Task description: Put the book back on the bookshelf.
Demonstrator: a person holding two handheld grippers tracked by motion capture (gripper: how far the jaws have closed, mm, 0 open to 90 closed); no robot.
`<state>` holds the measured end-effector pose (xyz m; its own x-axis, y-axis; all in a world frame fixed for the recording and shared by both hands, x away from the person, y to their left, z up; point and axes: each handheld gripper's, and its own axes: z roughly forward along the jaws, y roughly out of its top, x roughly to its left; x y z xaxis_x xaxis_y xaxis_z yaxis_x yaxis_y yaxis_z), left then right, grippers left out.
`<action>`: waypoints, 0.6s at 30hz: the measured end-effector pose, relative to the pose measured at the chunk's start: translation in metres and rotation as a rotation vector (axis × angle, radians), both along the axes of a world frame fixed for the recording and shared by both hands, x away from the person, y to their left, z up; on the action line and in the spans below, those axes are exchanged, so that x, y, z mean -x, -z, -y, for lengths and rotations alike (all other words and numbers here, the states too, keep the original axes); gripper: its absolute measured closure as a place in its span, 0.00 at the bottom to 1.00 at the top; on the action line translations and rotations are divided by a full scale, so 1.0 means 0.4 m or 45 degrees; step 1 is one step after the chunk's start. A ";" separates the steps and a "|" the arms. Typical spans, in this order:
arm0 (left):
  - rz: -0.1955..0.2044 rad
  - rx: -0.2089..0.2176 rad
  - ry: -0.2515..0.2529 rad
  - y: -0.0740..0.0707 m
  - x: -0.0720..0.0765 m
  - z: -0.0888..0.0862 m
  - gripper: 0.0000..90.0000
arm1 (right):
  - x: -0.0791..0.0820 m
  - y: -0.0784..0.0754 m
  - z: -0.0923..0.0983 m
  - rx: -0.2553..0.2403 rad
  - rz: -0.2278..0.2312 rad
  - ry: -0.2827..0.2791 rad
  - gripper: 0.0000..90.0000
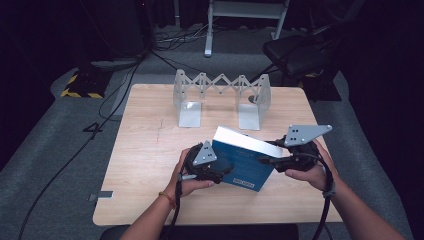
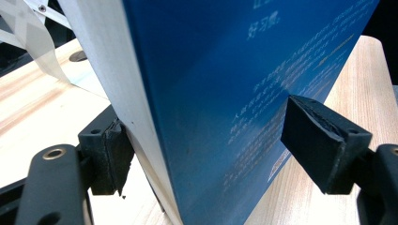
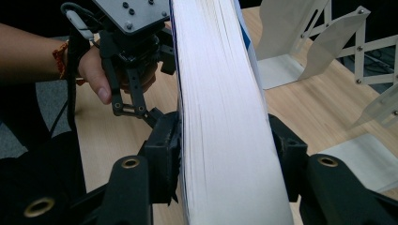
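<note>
Your right gripper (image 3: pixel 225 164) clenches the blue book (image 1: pixel 245 160) off the table (image 1: pixel 150 150); the left gripper's (image 2: pixel 202 154) fingers have released it. Shelving it in the bookend rack (image 1: pixel 221 97) remains.

Ahead: I see the folding book rack (image 1: pixel 221 97) standing across the far middle of the surface (image 1: pixel 145 150), blocking that way.
Rack gap: open between its two end plates.
Centre: the book (image 1: pixel 245 160) fills the space between my tongs.
Left side: bare wood, free passage.
Near edge: free strip below the book.
</note>
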<state>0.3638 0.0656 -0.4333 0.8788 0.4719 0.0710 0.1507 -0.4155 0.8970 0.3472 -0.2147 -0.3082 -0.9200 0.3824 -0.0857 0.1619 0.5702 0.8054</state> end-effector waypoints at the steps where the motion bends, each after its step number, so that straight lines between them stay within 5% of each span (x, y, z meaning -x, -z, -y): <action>1: 0.000 0.001 0.000 0.000 0.001 0.000 0.24 | -0.003 -0.003 -0.003 0.009 -0.013 0.001 0.59; 12: 0.004 0.007 0.005 0.002 0.003 -0.001 0.24 | -0.044 -0.015 -0.046 0.106 -0.167 -0.024 0.58; 18: 0.004 0.009 0.001 0.004 0.005 0.000 0.25 | -0.062 -0.016 -0.067 0.149 -0.206 -0.022 0.62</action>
<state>0.3619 0.0658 -0.4348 0.8788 0.4719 0.0708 0.1473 -0.4094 0.9004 0.3721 -0.1879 -0.3016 -0.9318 0.3624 0.0206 0.2729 0.6621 0.6979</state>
